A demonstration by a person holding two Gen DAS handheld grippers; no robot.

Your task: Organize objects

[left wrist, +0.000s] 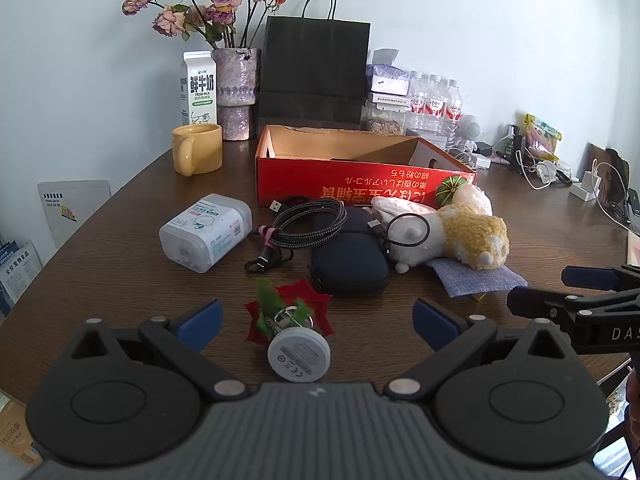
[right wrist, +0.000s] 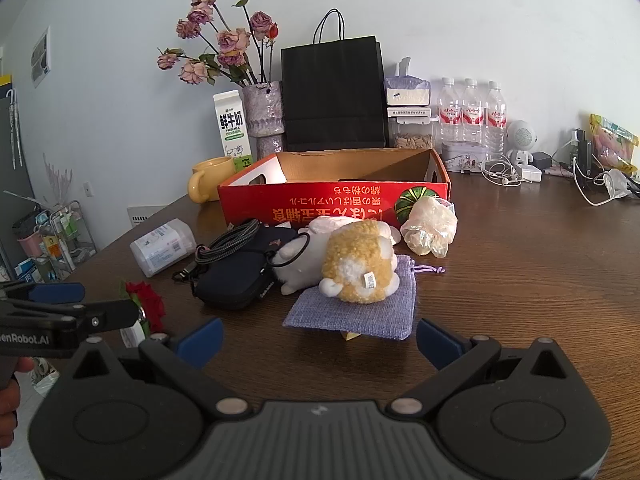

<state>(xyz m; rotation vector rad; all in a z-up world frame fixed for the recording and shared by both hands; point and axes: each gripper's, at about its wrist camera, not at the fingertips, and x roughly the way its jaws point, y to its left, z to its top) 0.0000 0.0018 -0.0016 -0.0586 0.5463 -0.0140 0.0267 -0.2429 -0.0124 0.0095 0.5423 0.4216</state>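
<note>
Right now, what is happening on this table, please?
A person holds two grippers, both with jaws open and empty. The left gripper faces a red flower ornament with a round white base; the right gripper faces a purple pouch under a plush toy. The red box behind looks nearly empty.

three water bottles [right wrist: 472,116], one mug [left wrist: 197,149], one plush toy [right wrist: 352,266]

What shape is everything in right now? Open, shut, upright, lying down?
Left gripper: open, empty.
Right gripper: open, empty.
Red cardboard box: open-topped, upright.
Plush toy: lying on the purple pouch.
Dark zip case: zipped shut, flat.
Cable: coiled.
Clear plastic container: on its side.
Milk carton: upright, closed.
Yellow mug: upright.
</note>
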